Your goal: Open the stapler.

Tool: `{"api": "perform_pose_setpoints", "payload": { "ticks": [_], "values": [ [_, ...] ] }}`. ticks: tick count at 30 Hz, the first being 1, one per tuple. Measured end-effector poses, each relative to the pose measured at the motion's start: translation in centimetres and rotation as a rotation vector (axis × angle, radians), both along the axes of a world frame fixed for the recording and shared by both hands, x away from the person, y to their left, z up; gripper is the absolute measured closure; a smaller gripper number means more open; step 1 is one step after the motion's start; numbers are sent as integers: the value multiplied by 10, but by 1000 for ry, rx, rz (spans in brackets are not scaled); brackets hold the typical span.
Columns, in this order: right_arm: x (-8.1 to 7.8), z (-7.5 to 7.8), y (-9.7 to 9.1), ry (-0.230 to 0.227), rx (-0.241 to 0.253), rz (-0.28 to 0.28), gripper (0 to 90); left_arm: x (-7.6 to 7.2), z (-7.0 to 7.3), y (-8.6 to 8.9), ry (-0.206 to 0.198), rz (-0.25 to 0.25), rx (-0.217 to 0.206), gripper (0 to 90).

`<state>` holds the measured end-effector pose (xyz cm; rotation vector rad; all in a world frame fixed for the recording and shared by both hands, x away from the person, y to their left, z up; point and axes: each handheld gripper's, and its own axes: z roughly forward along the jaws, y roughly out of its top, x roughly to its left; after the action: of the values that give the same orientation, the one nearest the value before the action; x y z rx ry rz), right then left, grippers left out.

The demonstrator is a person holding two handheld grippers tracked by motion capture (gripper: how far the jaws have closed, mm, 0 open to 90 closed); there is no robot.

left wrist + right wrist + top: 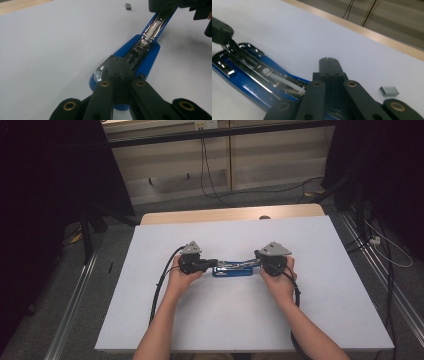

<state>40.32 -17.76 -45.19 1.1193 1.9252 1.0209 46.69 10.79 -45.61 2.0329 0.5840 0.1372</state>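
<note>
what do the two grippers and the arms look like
Both are black, each topped by a grey three-cornered plate: left gripper, right gripper. Close up, the jaws are matte black links with brass-coloured pivot rings. A black cable trails from each. The forearms are bare, no sleeves.

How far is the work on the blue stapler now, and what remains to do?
Done: the stapler lies opened on the white table, its metal staple channel exposed. In hand: the left hand-held gripper, jaws shut, rests on one end; the right hand-held gripper, also shut, is at the other. Left: the staple block lies loose on the table, probably to be loaded before closing.
</note>
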Motion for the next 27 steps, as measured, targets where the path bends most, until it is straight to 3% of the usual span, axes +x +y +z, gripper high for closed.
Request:
{"api": "perform_pose_setpoints", "payload": {
  "ticks": [1,3,14,23,27],
  "values": [
    [0,-4,-1,15,-5,-2,900,0,0,0,-1,-1,0,900],
    [0,-10,-5,1,26,-9,900,0,0,0,-6,-3,5,900],
    [2,-10,-9,6,31,8,900,-2,2,-2,-7,8,14,900],
    [4,-12,-10,22,49,1,900,-3,7,-1,-12,16,-7,900],
    [4,-11,-11,30,53,-3,900,-2,9,2,4,19,-17,887]
  ]
}}
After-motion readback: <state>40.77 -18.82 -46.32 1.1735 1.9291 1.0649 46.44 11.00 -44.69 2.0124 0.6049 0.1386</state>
